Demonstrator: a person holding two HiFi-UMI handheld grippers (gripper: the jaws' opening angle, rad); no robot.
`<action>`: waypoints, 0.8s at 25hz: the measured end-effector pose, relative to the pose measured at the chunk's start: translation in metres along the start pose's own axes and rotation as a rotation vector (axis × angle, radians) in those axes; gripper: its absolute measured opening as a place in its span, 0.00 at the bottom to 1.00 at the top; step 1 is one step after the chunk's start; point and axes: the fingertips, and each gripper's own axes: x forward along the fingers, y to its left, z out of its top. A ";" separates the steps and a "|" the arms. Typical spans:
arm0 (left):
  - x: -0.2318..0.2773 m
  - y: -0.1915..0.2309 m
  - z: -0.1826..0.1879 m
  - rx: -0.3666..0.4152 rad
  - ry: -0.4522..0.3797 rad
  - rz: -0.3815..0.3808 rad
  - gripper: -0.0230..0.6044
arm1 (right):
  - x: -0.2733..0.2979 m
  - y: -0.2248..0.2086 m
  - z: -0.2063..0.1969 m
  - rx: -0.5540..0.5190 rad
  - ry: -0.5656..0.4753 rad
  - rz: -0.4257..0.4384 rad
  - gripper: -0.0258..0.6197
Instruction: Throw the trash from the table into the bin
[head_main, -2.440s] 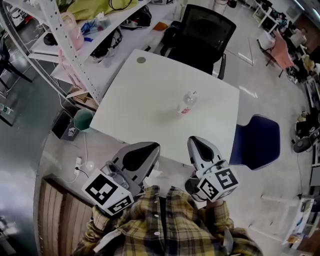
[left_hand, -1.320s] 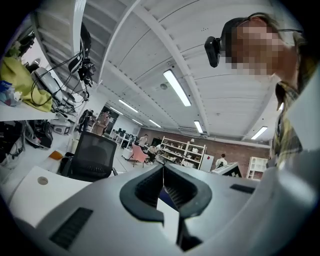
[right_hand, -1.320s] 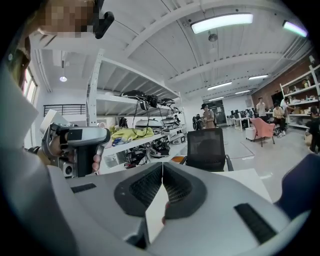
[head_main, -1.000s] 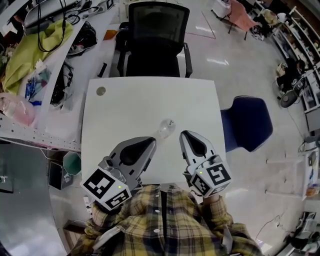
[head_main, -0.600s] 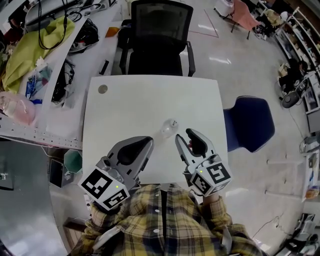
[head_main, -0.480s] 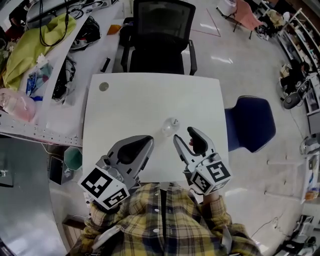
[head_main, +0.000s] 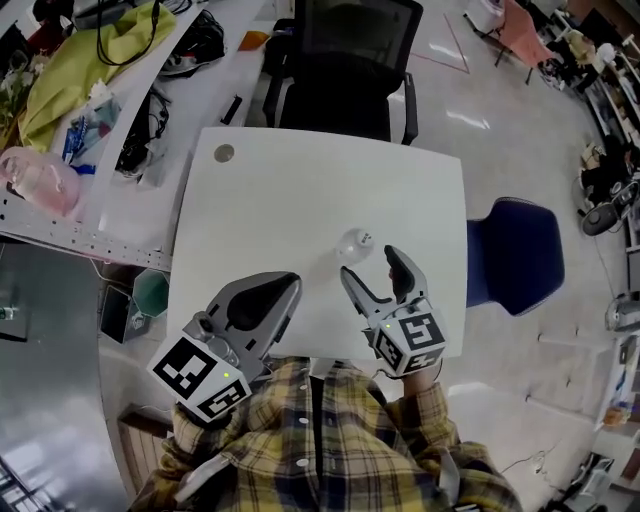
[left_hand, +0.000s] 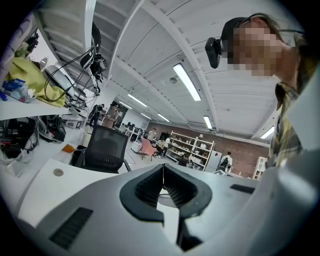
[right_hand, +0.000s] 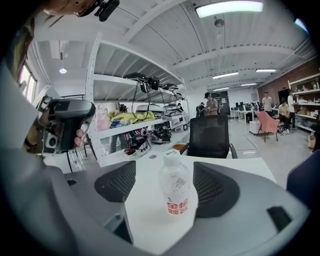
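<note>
Shut 1 second ago, the right gripper (head_main: 369, 262) is opening wide, the upright clear plastic bottle (right_hand: 176, 192) at its mouth, untouched; a grasp seems next; the left gripper (head_main: 288, 285) is closed, empty.

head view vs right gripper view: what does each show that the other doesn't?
Head view only: the teal round bin on the floor, left of the table.
Right gripper view only: red label print on the clear plastic bottle, and the ceiling lights.
Both: the bottle upright on the white square table, the black office chair behind it, and the right gripper, jaws opening, bottle just ahead of the tips, untouched.
</note>
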 end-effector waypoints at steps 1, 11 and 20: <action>-0.002 0.002 -0.001 -0.002 0.004 0.013 0.05 | 0.003 -0.003 -0.004 0.004 0.007 -0.003 0.56; -0.009 0.018 -0.016 -0.028 0.044 0.113 0.05 | 0.044 -0.021 -0.057 -0.015 0.055 0.020 0.59; -0.011 0.022 -0.035 -0.063 0.085 0.167 0.05 | 0.069 -0.028 -0.083 0.010 0.069 0.056 0.59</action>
